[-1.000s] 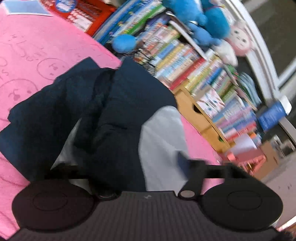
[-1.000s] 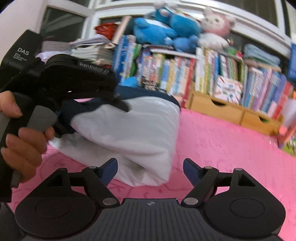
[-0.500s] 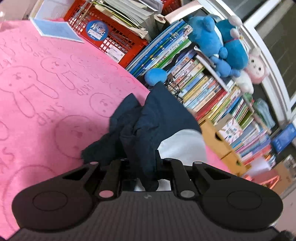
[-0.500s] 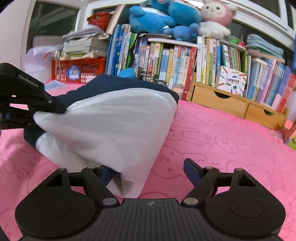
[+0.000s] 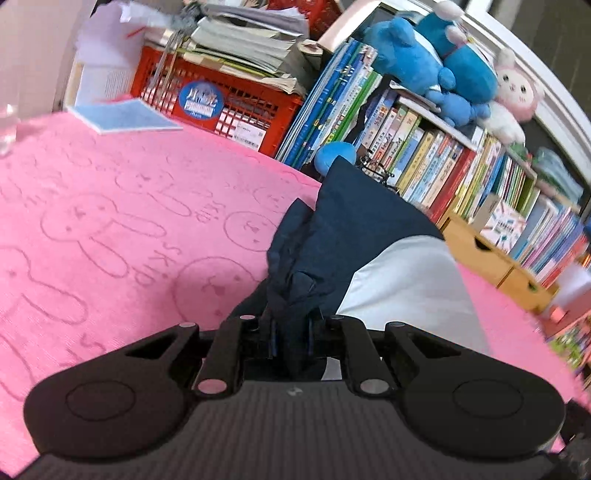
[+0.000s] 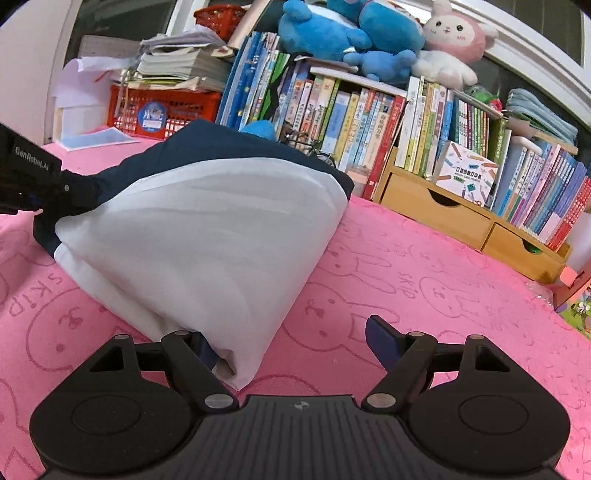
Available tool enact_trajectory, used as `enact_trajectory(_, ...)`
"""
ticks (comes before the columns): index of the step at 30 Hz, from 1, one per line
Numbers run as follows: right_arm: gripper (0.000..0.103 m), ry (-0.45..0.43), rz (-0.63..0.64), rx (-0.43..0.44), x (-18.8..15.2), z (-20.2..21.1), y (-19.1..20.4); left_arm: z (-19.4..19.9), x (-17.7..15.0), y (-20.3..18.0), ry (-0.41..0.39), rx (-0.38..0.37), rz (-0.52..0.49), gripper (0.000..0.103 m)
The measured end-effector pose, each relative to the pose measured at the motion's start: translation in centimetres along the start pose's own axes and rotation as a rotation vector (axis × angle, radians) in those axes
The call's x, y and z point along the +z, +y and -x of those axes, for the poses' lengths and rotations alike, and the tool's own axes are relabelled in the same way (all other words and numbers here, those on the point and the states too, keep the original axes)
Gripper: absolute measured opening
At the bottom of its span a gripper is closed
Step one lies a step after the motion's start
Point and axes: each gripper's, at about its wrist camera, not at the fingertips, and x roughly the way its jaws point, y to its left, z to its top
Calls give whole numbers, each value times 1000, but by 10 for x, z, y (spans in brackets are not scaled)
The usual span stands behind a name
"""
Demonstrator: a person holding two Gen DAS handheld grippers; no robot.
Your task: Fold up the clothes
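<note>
A navy and white garment (image 5: pixel 369 236) lies bunched on the pink rabbit-print cloth (image 5: pixel 110 229). My left gripper (image 5: pixel 290 334) is shut on a navy fold of the garment, which rises between its fingers. In the right wrist view the garment (image 6: pixel 207 229) shows as a white bundle with a navy top, its lower corner draped over my right gripper's left finger. My right gripper (image 6: pixel 291 343) is open, low over the cloth (image 6: pixel 424 280). The left gripper's black body (image 6: pixel 29 173) sits at the left edge, on the navy part.
A wall of books (image 6: pixel 369 122) with plush toys (image 6: pixel 351 33) on top runs along the back. A red crate (image 5: pixel 221 103) with stacked papers stands at the back left, a blue booklet (image 5: pixel 125 116) in front of it. Wooden drawers (image 6: pixel 461 221) are at the right.
The left gripper has shut on the navy fold and drawn it back and lower. The right gripper has come closer, and the garment's corner now lies over its left finger.
</note>
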Motion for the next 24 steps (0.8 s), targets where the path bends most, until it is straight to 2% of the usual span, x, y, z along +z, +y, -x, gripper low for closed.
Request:
enact_trajectory(3,75,0,0,27,0,-1,0,2,-2,-2,-19,27,-29,14)
enact_trajectory(5,68,-4,8,46,1,0,1,3,-2,-2,-29,43,-35,15)
enact_trajectory(9,65,-8,50,50,4,-1,8,6,-3,-1,-49,78,-49,19)
enact_trajectory(13,48,-22,225,63,4,2,20,7,-7,2,-43,104,-70,22)
enact_trajectory(15,47,-53,430,3,-2,7,27,9,-10,3,-30,96,-66,22)
enact_trajectory(18,47,-66,591,-59,-10,8,24,13,-16,4,4,55,-45,22)
enact_trajectory(21,47,-39,579,-81,-12,7,11,17,-25,-2,11,20,-65,24)
enact_trajectory(24,48,-26,559,-88,-13,8,6,21,-34,-9,-9,21,-118,27)
